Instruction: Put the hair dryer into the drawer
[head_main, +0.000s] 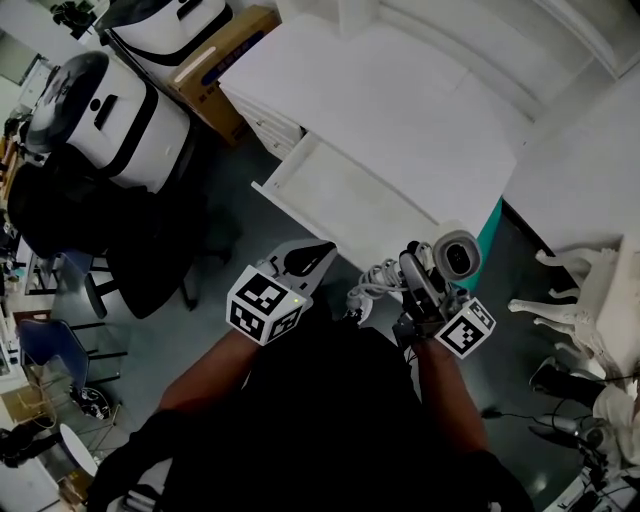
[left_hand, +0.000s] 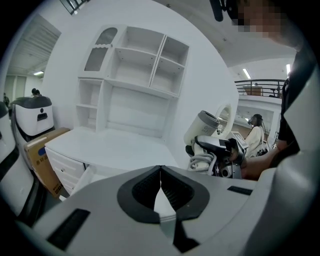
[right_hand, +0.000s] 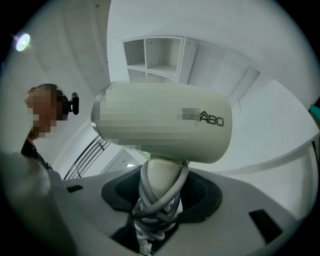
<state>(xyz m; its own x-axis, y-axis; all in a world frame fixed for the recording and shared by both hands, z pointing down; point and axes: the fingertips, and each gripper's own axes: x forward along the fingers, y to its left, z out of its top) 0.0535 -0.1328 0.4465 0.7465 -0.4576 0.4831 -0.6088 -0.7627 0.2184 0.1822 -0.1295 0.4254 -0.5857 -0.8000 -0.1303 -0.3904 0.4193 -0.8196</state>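
Note:
A white hair dryer (head_main: 457, 256) with its grey cord (head_main: 372, 281) coiled round the handle hangs in front of the white desk (head_main: 400, 110). My right gripper (head_main: 418, 276) is shut on its handle. In the right gripper view the hair dryer's barrel (right_hand: 165, 122) lies crosswise above the jaws, and the right gripper (right_hand: 161, 192) clamps handle and cord together. The desk's drawer (head_main: 290, 203) stands pulled out, just ahead of both grippers. My left gripper (head_main: 316, 252) is shut with nothing in it, near the drawer's front edge. The left gripper (left_hand: 160, 171) view also shows the hair dryer (left_hand: 205, 127) at right.
A white and black machine (head_main: 110, 110) and a cardboard box (head_main: 215, 75) stand left of the desk. A black chair (head_main: 130, 260) is at lower left, white furniture legs (head_main: 575, 300) at right. An open-shelf hutch (left_hand: 135, 75) rises at the desk's back.

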